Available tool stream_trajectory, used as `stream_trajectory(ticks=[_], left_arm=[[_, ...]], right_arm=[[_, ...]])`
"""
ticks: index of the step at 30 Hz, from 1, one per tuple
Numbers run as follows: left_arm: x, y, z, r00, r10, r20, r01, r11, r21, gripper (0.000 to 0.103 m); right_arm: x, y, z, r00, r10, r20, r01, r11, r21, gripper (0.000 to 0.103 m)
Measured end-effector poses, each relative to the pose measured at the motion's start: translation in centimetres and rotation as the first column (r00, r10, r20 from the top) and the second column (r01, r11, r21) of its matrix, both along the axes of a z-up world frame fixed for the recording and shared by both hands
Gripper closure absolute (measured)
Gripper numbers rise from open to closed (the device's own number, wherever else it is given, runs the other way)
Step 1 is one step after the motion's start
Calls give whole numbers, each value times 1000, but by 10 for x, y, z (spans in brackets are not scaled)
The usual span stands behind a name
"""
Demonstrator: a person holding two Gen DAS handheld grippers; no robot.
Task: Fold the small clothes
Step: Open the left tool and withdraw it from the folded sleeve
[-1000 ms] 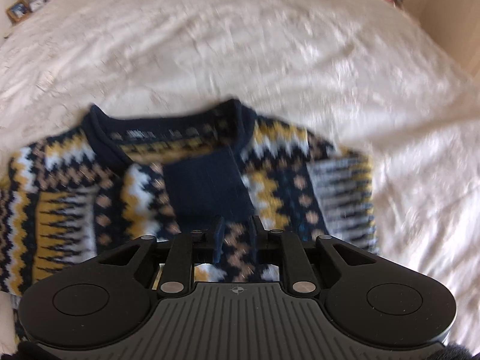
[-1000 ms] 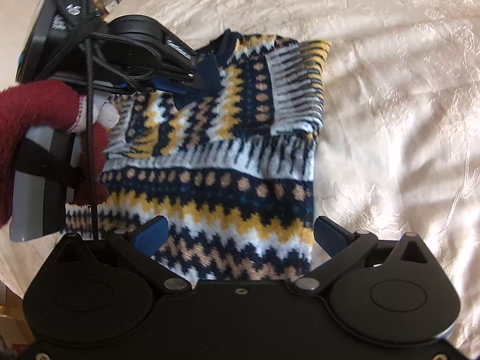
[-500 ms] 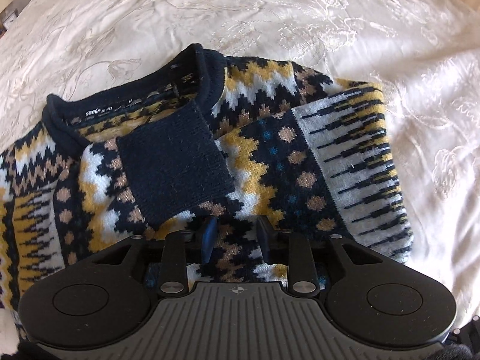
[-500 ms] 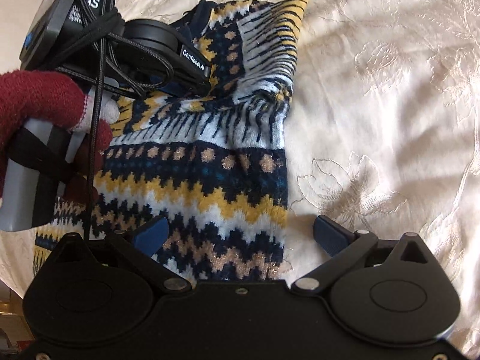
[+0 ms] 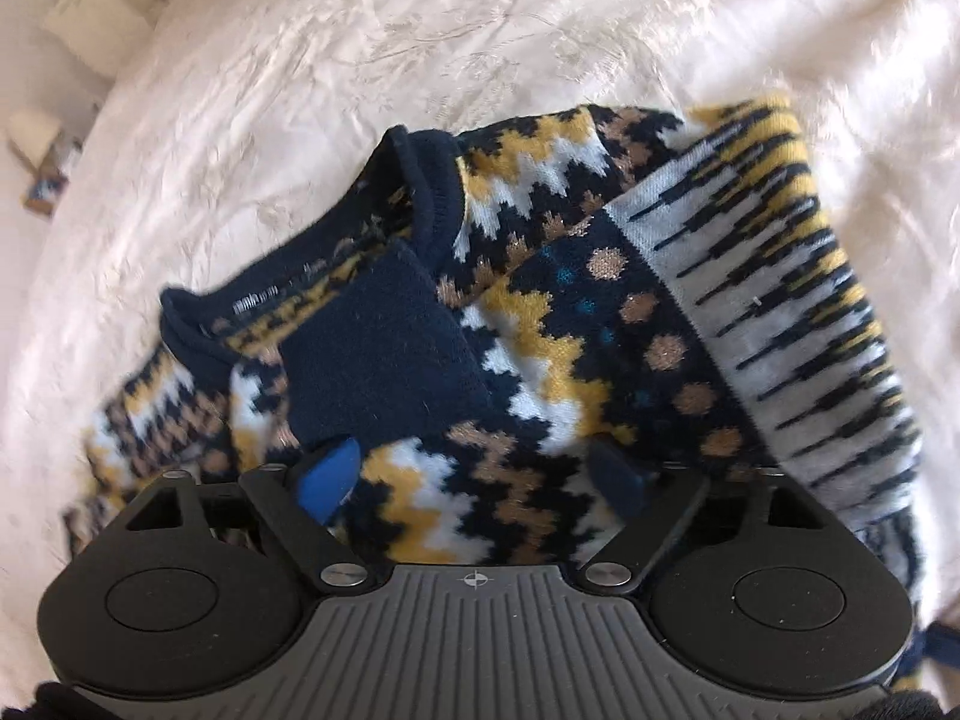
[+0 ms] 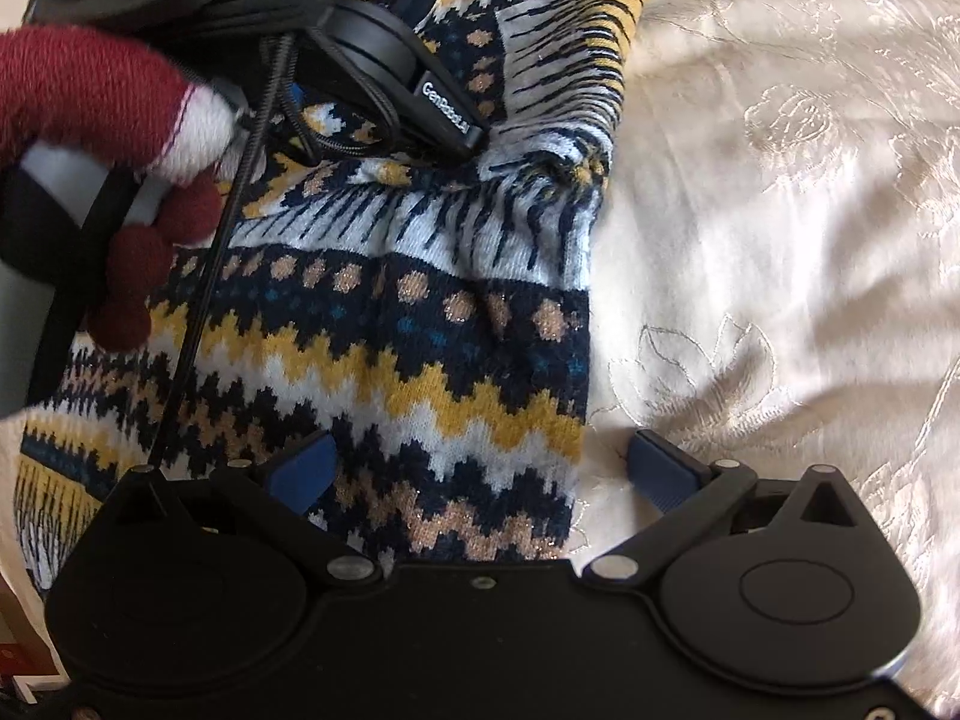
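Note:
A small navy, yellow, white and tan patterned sweater (image 5: pixel 540 324) lies on a cream bedspread (image 5: pixel 360 60), both sleeves folded in over its chest. A navy cuff (image 5: pixel 378 354) lies below the collar (image 5: pixel 432 180). My left gripper (image 5: pixel 474 474) is open just above the folded sleeve, holding nothing. In the right wrist view the sweater (image 6: pixel 390 360) lies with its hem end near me. My right gripper (image 6: pixel 480 471) is open over the sweater's lower right corner, one finger over the knit and one over the bedspread (image 6: pixel 780 240). The left gripper's body (image 6: pixel 384 60) hangs over the sweater's chest.
A hand in a dark red glove (image 6: pixel 90 138) holds the left gripper, with a black cable (image 6: pixel 228 192) trailing across the sweater. The bedspread extends to the right of the sweater. Small objects (image 5: pixel 42 150) sit past the bed's far left edge.
My left gripper has opened and let go of the sleeve, which now lies on the chest. My right gripper stayed open and has come closer to the lower right corner.

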State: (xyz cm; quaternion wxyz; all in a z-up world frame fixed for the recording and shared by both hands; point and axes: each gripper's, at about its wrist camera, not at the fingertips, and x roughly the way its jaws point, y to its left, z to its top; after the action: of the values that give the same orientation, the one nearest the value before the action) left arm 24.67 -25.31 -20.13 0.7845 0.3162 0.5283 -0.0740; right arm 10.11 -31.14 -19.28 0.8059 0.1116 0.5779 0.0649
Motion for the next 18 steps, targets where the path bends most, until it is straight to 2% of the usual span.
stream_trajectory(ticks=[2,3,6,12,18], left_arm=[[2,-8,1,999,-42,-8,42,999,24,21],[2,-10,3,998,-58,-13,59,998,25,25],[-2,-10,13,997,-71,-14,71,997,-9,34],[-28,28,57,998,17,66,-7,990,-140,36],[-51,97,100,980,139,144,-101,965,-244,36]], right_arm=[[1,6,0,1000,0,-2,0,1000,-11,0],[3,10,-1,1000,-1,-2,1,1000,-20,0],[6,22,-4,1000,10,-4,-10,998,-62,0],[5,43,-4,1000,16,12,-15,993,-119,0],[5,37,-1,1000,-10,9,11,996,-83,0]])
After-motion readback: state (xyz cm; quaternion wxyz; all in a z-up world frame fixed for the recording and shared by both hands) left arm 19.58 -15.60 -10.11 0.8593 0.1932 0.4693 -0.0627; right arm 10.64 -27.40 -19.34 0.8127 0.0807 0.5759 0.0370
